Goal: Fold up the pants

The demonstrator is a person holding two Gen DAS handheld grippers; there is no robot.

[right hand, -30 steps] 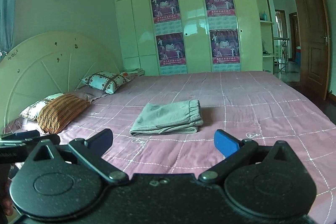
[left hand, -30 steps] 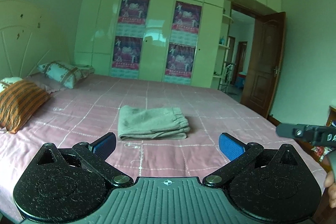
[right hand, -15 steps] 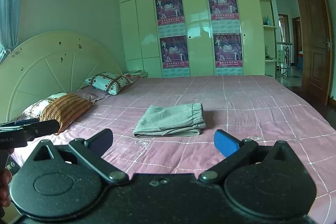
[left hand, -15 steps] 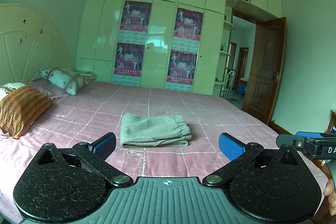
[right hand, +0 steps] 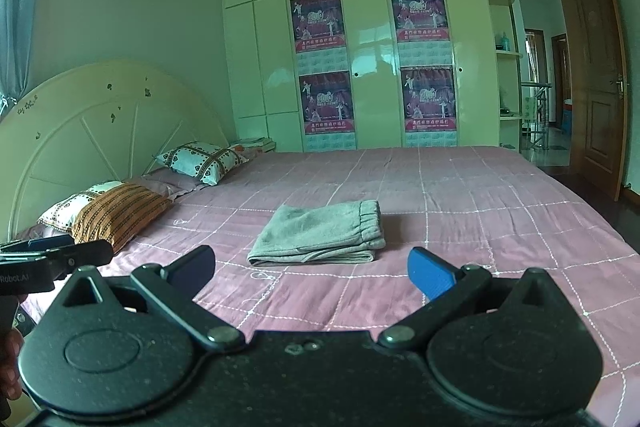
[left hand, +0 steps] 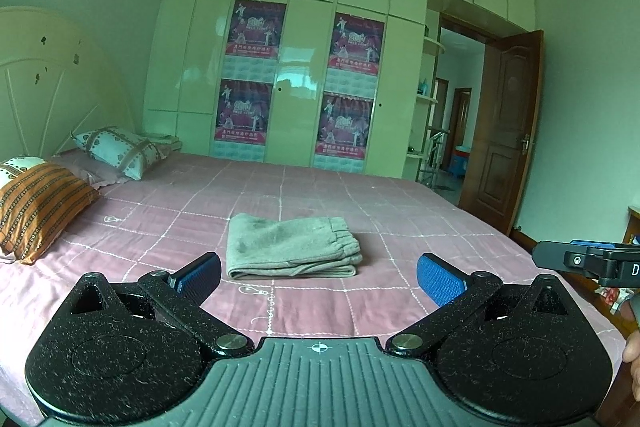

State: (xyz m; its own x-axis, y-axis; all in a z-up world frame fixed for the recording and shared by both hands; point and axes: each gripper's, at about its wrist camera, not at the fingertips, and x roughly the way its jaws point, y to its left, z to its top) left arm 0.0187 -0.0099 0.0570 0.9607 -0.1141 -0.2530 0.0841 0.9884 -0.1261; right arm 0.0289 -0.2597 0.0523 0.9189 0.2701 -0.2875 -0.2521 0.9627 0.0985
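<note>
neatly folded, the grey pants (left hand: 292,247) (right hand: 322,235) lie mid-frame on the pink quilted bed (left hand: 400,211) (right hand: 480,211), elastic waistband to the right. below them, the left gripper (left hand: 319,273) and the right gripper (right hand: 312,269) both spread wide, holding nothing. pillows (left hand: 36,203) (right hand: 120,207) sit at the left edge.

Left gripper (left hand: 319,273) is held level at lower frame with jaws spread wide and nothing between them, and right gripper (right hand: 312,269) is likewise parted and empty, its tip also visible at right edge.
</note>
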